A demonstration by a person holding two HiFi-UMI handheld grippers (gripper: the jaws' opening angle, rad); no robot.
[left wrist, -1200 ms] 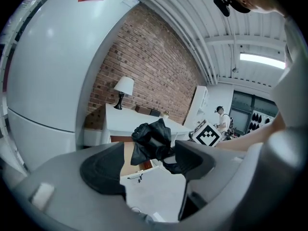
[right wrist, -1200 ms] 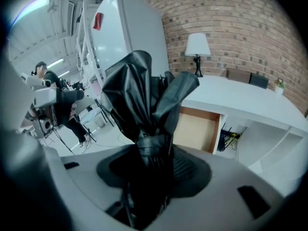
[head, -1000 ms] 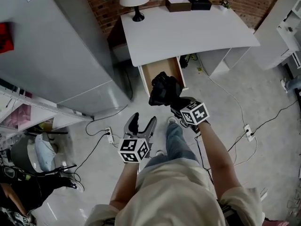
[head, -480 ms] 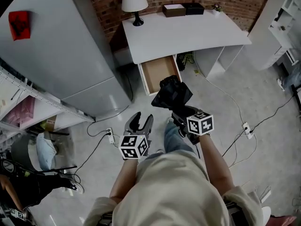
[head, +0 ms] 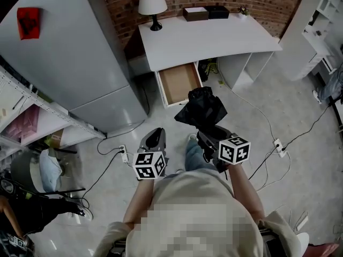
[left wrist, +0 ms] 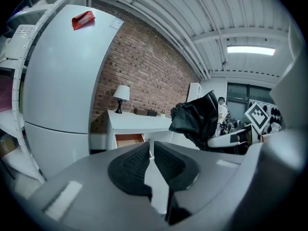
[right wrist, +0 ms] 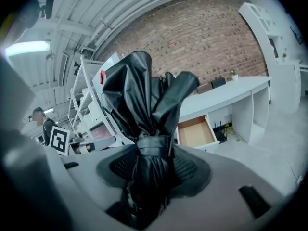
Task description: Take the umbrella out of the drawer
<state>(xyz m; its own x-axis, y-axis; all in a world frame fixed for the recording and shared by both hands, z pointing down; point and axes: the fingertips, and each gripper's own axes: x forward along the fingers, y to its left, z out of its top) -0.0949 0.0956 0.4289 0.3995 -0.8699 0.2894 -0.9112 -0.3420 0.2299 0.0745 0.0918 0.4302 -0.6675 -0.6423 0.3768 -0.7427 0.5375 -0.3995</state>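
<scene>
A black folded umbrella point(head: 202, 108) is clamped between the pads of my right gripper point(head: 206, 134), its loose canopy bunched above the jaws. It hangs in the air in front of the open wooden drawer point(head: 179, 82) of the white desk point(head: 209, 36). In the right gripper view the umbrella point(right wrist: 144, 105) fills the middle, strapped at the waist where my right gripper point(right wrist: 154, 165) holds it, with the empty drawer point(right wrist: 195, 131) behind. My left gripper point(head: 155, 137) hangs to the left, its jaws closing with nothing between them. In the left gripper view it point(left wrist: 151, 160) faces the drawer point(left wrist: 129, 139) and the umbrella point(left wrist: 197, 119).
A large grey fridge point(head: 64, 52) stands left of the desk. A lamp point(head: 151, 4) and two boxes point(head: 196, 14) sit on the desk's back edge. Cables and a power strip point(head: 278, 146) lie on the floor at the right. Shelving point(head: 21, 127) lines the left.
My right gripper has carried the umbrella up and back from the drawer's mouth toward the person. The left gripper's jaws have gone from wide open to nearly together.
</scene>
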